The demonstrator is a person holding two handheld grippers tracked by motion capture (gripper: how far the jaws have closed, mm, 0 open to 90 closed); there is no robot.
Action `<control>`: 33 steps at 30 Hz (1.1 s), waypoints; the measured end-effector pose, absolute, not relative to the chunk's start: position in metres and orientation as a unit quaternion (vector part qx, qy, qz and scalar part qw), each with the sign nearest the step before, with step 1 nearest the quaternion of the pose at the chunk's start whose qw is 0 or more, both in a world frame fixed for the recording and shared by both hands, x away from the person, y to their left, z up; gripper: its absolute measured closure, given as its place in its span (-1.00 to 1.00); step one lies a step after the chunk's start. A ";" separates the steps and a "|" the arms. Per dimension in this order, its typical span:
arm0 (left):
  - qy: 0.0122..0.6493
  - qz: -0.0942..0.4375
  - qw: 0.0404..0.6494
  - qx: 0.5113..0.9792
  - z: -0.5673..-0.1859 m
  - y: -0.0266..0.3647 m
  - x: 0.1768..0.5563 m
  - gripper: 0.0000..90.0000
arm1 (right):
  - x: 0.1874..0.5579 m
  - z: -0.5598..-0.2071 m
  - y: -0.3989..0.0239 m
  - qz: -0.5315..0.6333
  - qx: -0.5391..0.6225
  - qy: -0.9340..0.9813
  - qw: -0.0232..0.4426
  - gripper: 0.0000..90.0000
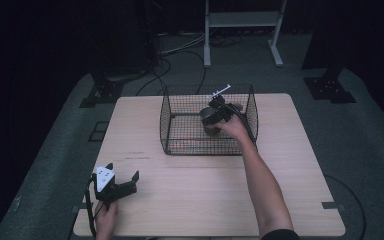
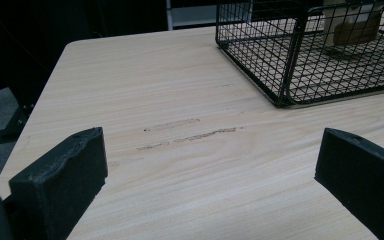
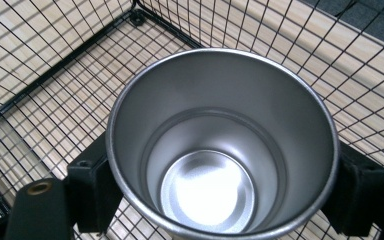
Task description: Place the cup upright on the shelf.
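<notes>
The shiny round steel cup point(image 3: 222, 150) is gripped between the right gripper's point(image 3: 220, 190) jaws inside the black wire-mesh basket point(image 1: 180, 120), apparently still to be released there, while the left gripper point(image 1: 122, 181) is held agape, idle, over the pale wooden table point(image 1: 205, 195).

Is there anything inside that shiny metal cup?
No, the right gripper view looks straight down into the metal cup, and its bare, shiny bottom shows with nothing lying in it.
</notes>
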State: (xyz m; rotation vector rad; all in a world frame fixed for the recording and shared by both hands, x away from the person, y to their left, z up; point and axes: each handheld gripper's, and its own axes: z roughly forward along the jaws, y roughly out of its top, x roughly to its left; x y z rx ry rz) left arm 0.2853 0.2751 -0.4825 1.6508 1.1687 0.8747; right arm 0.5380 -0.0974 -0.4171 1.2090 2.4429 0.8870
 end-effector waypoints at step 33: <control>0.473 0.354 0.453 0.668 -0.483 0.275 0.285 -1.00 | 0.536 -0.417 -0.093 0.284 0.402 0.857 0.149 -0.68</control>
